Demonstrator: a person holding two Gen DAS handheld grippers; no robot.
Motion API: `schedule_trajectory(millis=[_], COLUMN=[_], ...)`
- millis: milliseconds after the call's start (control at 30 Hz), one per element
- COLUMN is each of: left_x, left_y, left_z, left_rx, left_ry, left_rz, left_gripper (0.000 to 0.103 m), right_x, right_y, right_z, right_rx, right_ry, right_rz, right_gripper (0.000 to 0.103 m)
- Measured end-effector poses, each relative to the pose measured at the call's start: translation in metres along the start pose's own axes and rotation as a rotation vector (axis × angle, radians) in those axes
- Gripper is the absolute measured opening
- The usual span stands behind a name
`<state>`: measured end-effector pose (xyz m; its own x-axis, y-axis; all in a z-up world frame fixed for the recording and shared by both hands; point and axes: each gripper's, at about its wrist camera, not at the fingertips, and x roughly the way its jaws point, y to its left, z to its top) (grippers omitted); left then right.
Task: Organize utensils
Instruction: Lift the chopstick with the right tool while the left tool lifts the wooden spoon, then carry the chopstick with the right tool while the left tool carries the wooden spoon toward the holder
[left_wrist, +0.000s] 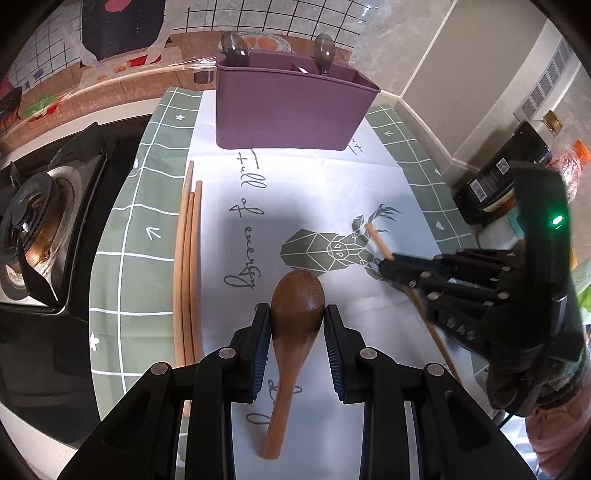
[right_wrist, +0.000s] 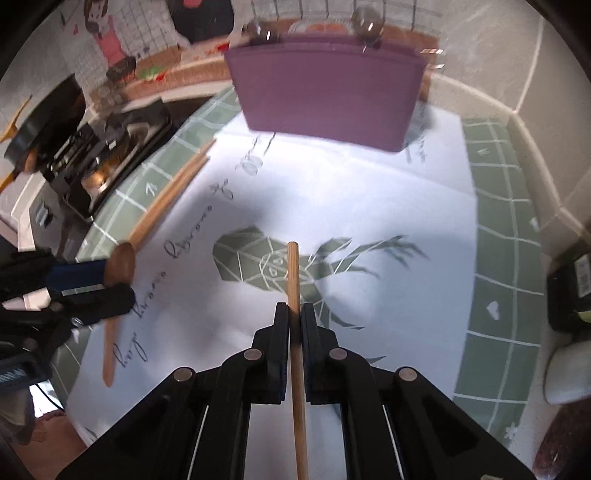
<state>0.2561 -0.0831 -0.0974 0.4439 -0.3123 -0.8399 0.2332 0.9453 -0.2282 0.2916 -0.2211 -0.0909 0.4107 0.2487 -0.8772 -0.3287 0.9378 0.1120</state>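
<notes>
Left claw (left_wrist: 297, 314) pinching brown wooden spoon (left_wrist: 295, 332) | right claw (right_wrist: 294, 314) pinching pale chopstick (right_wrist: 293, 273)

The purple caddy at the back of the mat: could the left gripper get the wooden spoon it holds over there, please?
Probably yes. The mat between the left gripper, shut on the wooden spoon, and the purple caddy lies bare; the chopsticks lie off to one side.

A green and white cloth (left_wrist: 147, 258) with a deer picture covered the counter. On it stood a purple box (left_wrist: 291, 110), and three wooden chopsticks (left_wrist: 188, 266) lay side by side near its left edge.
</notes>
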Motion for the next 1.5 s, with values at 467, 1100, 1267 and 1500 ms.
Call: schedule_trajectory(millis=[467,1100,1267,1500], left_x=[-0.064,0.001,0.074,0.124], left_y=[-0.015,-0.043,-0.046,-0.052], left_z=[0.037,0.101,0.107,0.122], left_rx=[0.036,0.26,0.257,0.294], left_ry=[-0.179,-0.056,0.077,0.167], left_rz=[-0.149,-0.049,0.009,0.091], left_gripper=[0.018,0.051,0.051,0.041], right_x=[-0.111,-0.159,-0.154,-0.157], right_y=[0.005,-0.025,-0.043,-0.067], right_z=[0.033,0.083,0.08,0.067], right_rx=[0.023,0.006,0.033,0.076], right_ry=[-0.254,-0.368,-0.357,-0.348], right_rz=[-0.002,-0.067,-0.065,-0.077], right_gripper=[0.006,0.005,0.005,0.005])
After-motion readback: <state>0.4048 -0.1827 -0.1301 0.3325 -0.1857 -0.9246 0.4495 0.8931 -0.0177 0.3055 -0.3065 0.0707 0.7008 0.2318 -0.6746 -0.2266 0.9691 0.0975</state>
